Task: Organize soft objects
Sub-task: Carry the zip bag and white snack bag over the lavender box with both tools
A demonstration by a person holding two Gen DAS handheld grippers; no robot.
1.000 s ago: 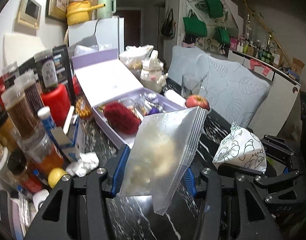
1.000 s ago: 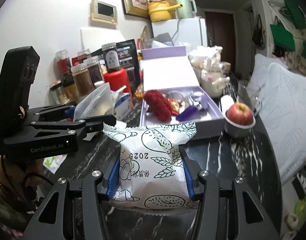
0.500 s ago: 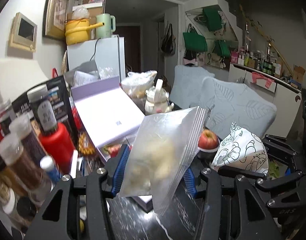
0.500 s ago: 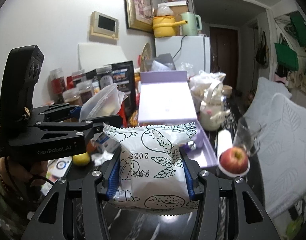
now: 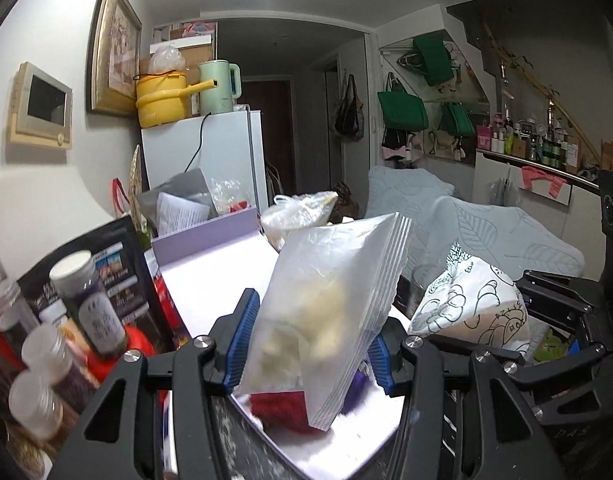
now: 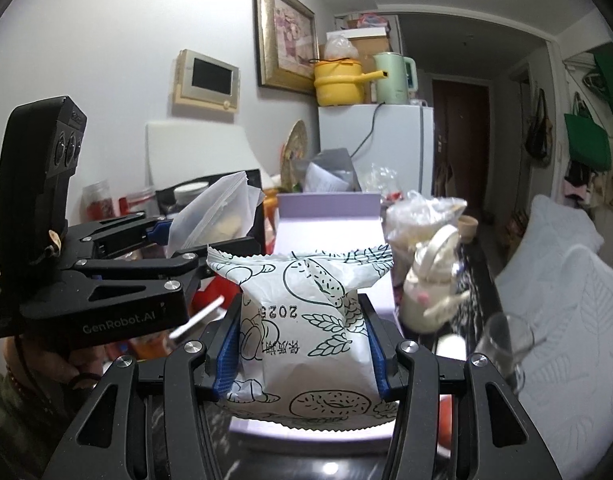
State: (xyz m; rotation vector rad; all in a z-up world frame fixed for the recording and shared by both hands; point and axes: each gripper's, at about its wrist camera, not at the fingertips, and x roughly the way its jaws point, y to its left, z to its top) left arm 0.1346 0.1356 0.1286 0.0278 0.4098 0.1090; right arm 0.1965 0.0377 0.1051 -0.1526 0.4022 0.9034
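Two hand-held grippers each carry a soft pack above the open lilac box (image 6: pixel 326 216). Left hand-held gripper (image 5: pixel 310 344) clamps a clear zip bag (image 5: pixel 326 312); right hand-held gripper (image 6: pixel 302 352) clamps a printed white snack packet (image 6: pixel 302 320).

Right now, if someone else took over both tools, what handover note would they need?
Left tool: shut on the clear bag, held in the air over the purple box.
Right tool: shut on the white packet, also lifted, just in front of the box's open lid.
Done: both soft items are picked up and carried to the box.
Left: neither is set down yet. A red fuzzy item already lies in the box below the bag. Place both, then release.
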